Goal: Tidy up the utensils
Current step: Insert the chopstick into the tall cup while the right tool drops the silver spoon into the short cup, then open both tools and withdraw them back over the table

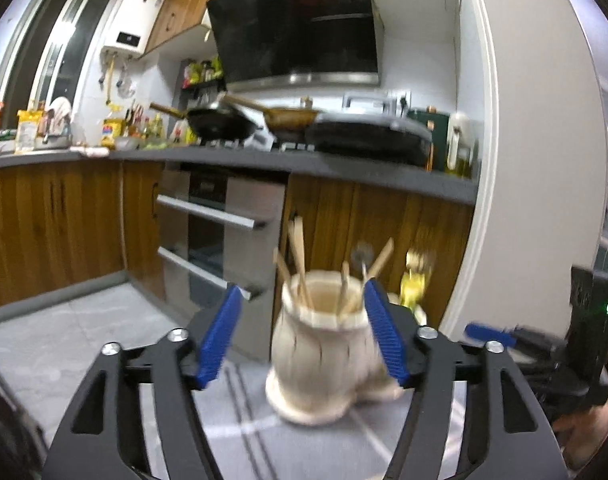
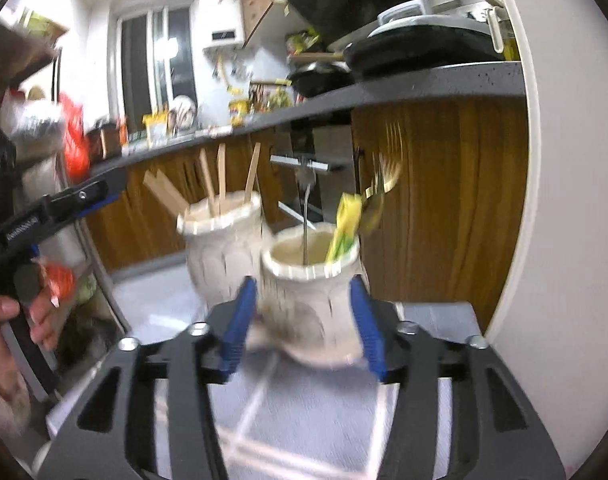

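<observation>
Between the blue ribbed pads of the right gripper we find the nearer cream ribbed ceramic jar, upright on a grey cloth with pale stripes; the jaws stand spread on either side of its body, and blur keeps us from telling whether the pads touch it. Out of this jar rise a thin metal-handled utensil, a yellow-green handled piece and a gold fork, their long axes near vertical and leaning slightly right. Just beyond and to the left, apparently touching, stands the second cream ribbed jar holding pale wooden chopsticks and sticks. In the left wrist view the left gripper is likewise spread, this second jar lying straight ahead between its pads, the right pad close against its side. We judge each hand nearest to its own jar. Motion blur smears all rims and utensil heads; the jars' bases and contents below the rims are hidden. Farthest back runs the dark grey kitchen counter.
</observation>
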Available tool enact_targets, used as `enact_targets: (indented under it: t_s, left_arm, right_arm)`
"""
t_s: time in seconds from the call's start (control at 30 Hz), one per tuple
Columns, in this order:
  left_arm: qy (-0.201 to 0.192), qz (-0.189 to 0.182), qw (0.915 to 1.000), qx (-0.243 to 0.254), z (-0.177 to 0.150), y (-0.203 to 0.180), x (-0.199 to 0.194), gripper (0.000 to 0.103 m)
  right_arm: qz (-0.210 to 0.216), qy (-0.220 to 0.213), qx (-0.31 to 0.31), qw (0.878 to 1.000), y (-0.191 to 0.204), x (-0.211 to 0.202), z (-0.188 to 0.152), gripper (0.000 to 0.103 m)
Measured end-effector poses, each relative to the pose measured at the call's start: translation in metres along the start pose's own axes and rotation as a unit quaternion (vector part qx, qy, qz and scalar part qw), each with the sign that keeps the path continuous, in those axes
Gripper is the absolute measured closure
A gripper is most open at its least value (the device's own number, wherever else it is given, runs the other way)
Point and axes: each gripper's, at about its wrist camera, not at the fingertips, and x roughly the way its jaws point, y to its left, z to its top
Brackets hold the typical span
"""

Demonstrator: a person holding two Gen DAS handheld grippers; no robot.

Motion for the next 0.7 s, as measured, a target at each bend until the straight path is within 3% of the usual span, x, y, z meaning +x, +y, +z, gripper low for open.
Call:
enact_targets:
  t_s: [0.07, 0.23, 0.3, 0.7]
  left_arm:
    - [0.011, 0.007, 0.9999, 0.007, -0.014, -0.003, -0.006, 0.032]
    - [0.023, 0.030, 0.9992, 0.014, -0.042, -0.008, -0.015, 0.018]
    - [0.019, 0.042, 0.9989, 0.011, -0.051, -0.008, -0.016, 0.010]
    - [0.002, 0.076, 0.9967, 0.026, -0.067, -0.010, -0.017, 0.006]
  right_arm:
    - [-0.006, 0.003, -0.007, 1.000, -0.002, -0.005, -0.008, 0.041]
    - [-0.008, -0.002, 0.001, 1.000, -0.008, -0.009, -0.015, 0.011]
    - [-0.014, -0.016, -0.006, 1.000, -0.009, -0.012, -0.018, 0.005]
    - [-0.032, -0.059, -0.021, 0.998, -0.003, -0.021, -0.026, 0.006]
